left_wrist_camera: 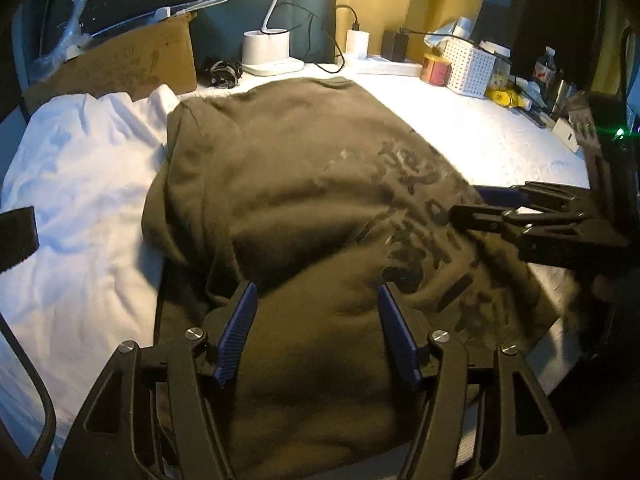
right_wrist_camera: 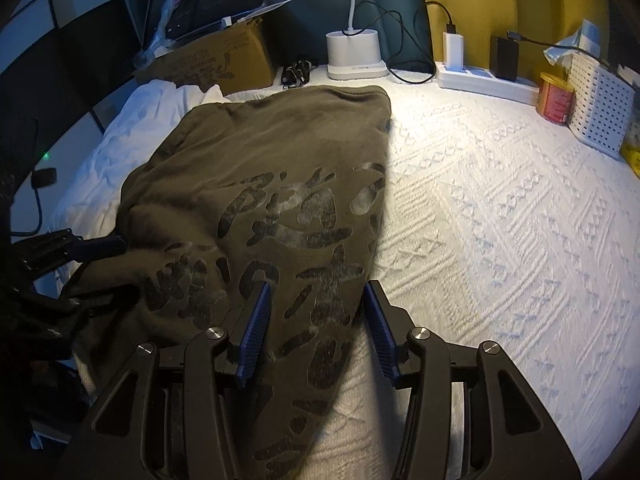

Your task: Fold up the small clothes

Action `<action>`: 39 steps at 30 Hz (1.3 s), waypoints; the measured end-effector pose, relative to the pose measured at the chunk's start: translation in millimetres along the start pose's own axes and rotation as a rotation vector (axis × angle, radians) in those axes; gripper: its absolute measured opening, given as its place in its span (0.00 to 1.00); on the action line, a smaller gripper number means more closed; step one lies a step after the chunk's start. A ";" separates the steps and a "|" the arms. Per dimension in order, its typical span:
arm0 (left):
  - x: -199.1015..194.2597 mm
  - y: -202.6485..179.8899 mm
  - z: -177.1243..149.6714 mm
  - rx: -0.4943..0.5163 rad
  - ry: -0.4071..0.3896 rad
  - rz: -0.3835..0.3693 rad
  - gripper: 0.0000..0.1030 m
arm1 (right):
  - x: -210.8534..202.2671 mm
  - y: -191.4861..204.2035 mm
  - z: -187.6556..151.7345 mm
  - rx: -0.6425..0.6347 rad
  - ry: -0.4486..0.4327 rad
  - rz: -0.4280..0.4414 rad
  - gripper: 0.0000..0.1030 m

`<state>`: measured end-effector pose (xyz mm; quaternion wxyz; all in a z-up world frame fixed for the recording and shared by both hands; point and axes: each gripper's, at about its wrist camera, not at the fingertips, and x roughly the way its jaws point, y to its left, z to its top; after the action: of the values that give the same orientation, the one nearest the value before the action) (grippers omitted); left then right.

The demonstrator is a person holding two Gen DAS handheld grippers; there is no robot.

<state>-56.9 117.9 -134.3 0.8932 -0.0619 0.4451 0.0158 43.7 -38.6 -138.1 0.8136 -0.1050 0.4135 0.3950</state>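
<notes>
Cardboard box (right_wrist_camera: 224, 60) – laptop on top; white perforated basket (right_wrist_camera: 596, 108) – contents unclear

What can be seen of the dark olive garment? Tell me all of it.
The dark olive garment is soft, thick knit with large black lettering printed across it. It lies flat, partly folded, on the white textured cover, its left edge overlapping a white cloth. Both tools hang open over its near edge.

Both wrist cams look down, sharing shirt (left_wrist_camera: 304, 200).
</notes>
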 end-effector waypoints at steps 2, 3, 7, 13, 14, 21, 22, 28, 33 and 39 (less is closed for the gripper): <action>-1.0 1.9 -0.7 -0.009 -0.004 0.002 0.61 | -1.6 0.8 -1.3 -0.002 0.000 0.002 0.49; -1.5 3.3 -1.3 -0.008 -0.006 0.009 0.62 | -2.1 1.1 -1.9 -0.002 0.002 0.004 0.49; -5.9 14.1 -9.1 -0.038 0.000 0.040 0.63 | -7.0 3.2 -8.0 -0.015 0.012 0.021 0.49; -14.3 25.1 -18.2 -0.096 0.002 0.036 0.70 | -15.3 11.1 -20.4 -0.049 0.023 0.050 0.49; -16.7 23.7 -19.2 -0.088 -0.004 0.046 0.70 | -15.9 13.4 -21.8 -0.059 0.025 0.049 0.49; -27.3 20.2 -20.7 -0.069 -0.031 0.064 0.70 | -21.9 26.3 -33.1 -0.088 0.030 0.070 0.28; -28.2 20.2 -20.9 -0.067 -0.033 0.064 0.70 | -22.4 27.2 -33.9 -0.089 0.030 0.070 0.28; -19.4 24.2 -30.8 -0.041 0.014 0.093 0.70 | -24.5 30.7 -38.3 -0.077 0.024 0.066 0.26; -22.3 22.3 -33.6 -0.021 0.032 0.095 0.70 | -28.0 31.3 -43.6 -0.056 0.021 0.060 0.26; -42.6 14.9 -28.4 -0.024 -0.047 0.057 0.71 | -35.5 27.3 -51.3 -0.024 0.026 0.087 0.28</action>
<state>-106.4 130.4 -118.7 0.9017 -0.0596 0.4254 0.0482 -18.8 -65.7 -139.7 0.7891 -0.1021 0.4231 0.4335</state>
